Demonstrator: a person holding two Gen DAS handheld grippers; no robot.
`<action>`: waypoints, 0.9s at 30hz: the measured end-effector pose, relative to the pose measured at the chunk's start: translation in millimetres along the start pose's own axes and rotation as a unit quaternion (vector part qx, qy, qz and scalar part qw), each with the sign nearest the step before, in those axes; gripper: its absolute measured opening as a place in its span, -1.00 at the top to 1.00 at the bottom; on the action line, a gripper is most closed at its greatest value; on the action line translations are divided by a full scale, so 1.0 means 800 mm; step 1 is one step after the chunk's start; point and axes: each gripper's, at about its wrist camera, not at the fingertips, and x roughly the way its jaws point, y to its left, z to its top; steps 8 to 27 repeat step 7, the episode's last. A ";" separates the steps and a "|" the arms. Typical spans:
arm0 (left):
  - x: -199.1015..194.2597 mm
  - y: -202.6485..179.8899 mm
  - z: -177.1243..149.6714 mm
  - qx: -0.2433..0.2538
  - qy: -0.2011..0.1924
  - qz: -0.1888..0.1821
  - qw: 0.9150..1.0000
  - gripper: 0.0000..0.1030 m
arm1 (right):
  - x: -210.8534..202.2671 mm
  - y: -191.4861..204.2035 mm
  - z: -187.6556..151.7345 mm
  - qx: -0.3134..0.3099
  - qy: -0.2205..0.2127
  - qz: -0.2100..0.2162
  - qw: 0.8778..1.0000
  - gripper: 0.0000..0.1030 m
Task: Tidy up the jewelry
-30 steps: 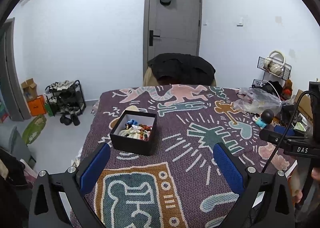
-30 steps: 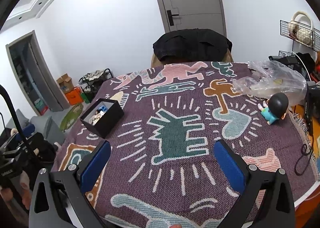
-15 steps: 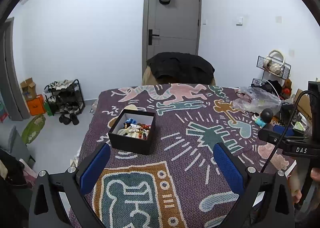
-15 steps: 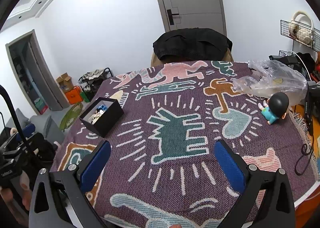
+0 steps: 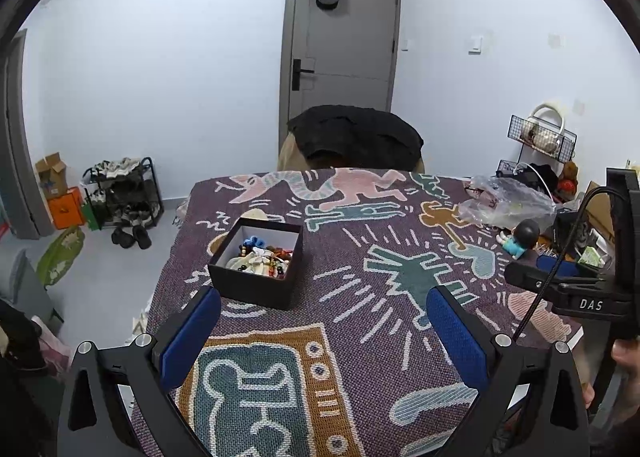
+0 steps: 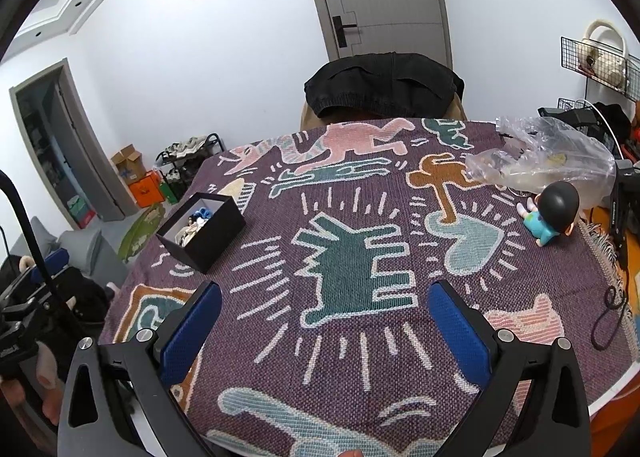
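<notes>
The black box (image 5: 256,263) (lid off, beads and jewelry (image 5: 262,257) inside) sits on the left part of the patterned tablecloth (image 5: 360,297). Left gripper (image 5: 322,331) hovers just short of it, jaws spread, empty. Right gripper (image 6: 322,327) hovers over the cloth's middle, jaws spread, empty. A figurine (image 6: 554,213) sits far right.

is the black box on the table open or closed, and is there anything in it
Open and not empty: the black box has no lid on, and its white interior shows a heap of mixed beads and jewelry.
</notes>
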 end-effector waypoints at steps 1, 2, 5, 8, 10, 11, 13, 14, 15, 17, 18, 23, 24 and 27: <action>0.000 0.000 0.000 -0.001 0.000 -0.001 1.000 -0.99 | 0.000 0.000 0.000 0.000 0.000 0.000 1.000 -1.00; 0.000 0.000 0.000 -0.001 0.000 -0.001 1.000 -0.99 | 0.001 0.000 0.000 0.000 0.000 0.000 1.000 -1.00; 0.000 0.000 0.001 0.000 0.000 0.000 1.000 -0.99 | 0.001 0.000 0.000 0.001 0.000 0.000 1.000 -1.00; -0.001 0.000 0.001 0.000 0.000 -0.001 1.000 -0.99 | 0.001 0.000 0.000 0.001 0.000 0.000 1.000 -1.00; -0.001 0.000 0.001 0.000 0.000 -0.001 1.000 -0.99 | 0.001 0.000 0.000 0.001 0.000 0.000 1.000 -1.00; -0.001 0.000 0.001 0.000 0.000 -0.001 1.000 -0.99 | 0.001 0.000 0.000 0.001 0.000 0.000 1.000 -1.00; -0.001 0.000 0.001 0.000 0.000 -0.001 1.000 -0.99 | 0.001 0.000 0.000 0.001 0.000 0.000 1.000 -1.00; -0.001 0.000 0.001 0.000 0.000 -0.001 1.000 -0.99 | 0.001 0.000 0.000 0.001 0.000 0.000 1.000 -1.00; -0.001 0.000 0.001 0.000 0.000 -0.001 1.000 -0.99 | 0.001 0.000 0.000 0.001 0.000 0.000 1.000 -1.00; -0.001 0.000 0.001 0.000 0.000 -0.001 1.000 -0.99 | 0.001 0.000 0.000 0.001 0.000 0.000 1.000 -1.00; -0.001 0.000 0.001 0.000 0.000 -0.001 1.000 -0.99 | 0.001 0.000 0.000 0.001 0.000 0.000 1.000 -1.00; -0.001 0.000 0.001 0.000 0.000 -0.001 1.000 -0.99 | 0.001 0.000 0.000 0.001 0.000 0.000 1.000 -1.00; -0.001 0.000 0.001 0.000 0.000 -0.001 1.000 -0.99 | 0.001 0.000 0.000 0.001 0.000 0.000 1.000 -1.00; -0.001 0.000 0.001 0.000 0.000 -0.001 1.000 -0.99 | 0.001 0.000 0.000 0.001 0.000 0.000 1.000 -1.00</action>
